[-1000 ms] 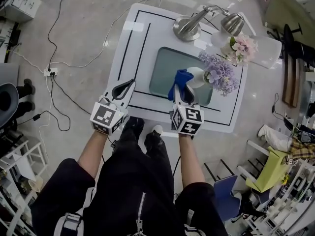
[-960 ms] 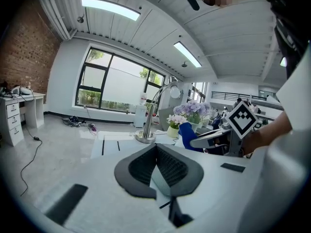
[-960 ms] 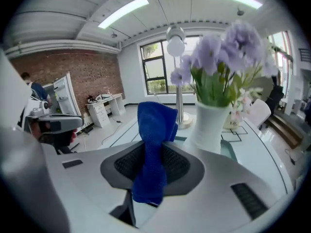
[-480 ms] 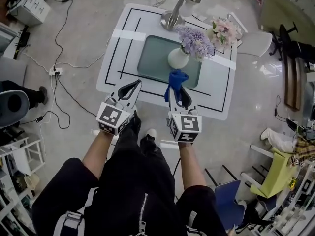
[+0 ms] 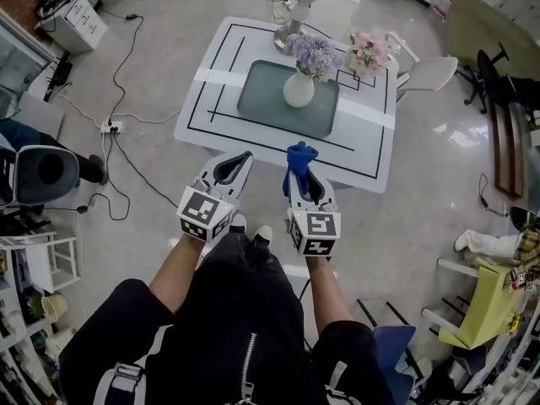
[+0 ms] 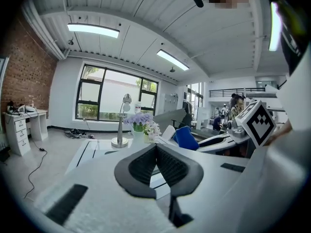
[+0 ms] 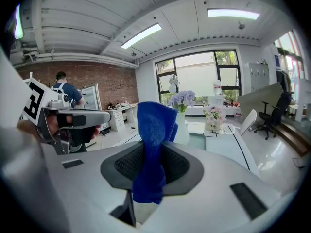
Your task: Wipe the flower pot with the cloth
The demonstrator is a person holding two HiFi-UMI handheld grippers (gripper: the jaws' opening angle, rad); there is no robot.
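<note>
The right gripper (image 5: 300,175) is pinching the cloth (image 5: 300,153) so that its loose end is sticking forward, ready for wiping. At its nine o'clock the left gripper (image 5: 237,164) is hanging clenched on nothing. The pot (image 5: 299,89) is standing at twelve o'clock on the table (image 5: 371,146), well apart, probably beyond reach.

The flower pot (image 5: 299,91) stands on a mat (image 5: 261,101) in the middle of the desk (image 5: 372,144). Behind it, at the desk's far edge, is a lamp (image 5: 292,32), and behind it to the right a second pot (image 5: 369,57). Near the desk's front edge, well apart from the flower pot, the left claw (image 5: 240,159) is beside the right claw (image 5: 298,172), which has the cloth (image 5: 301,153) between its jaws.
</note>
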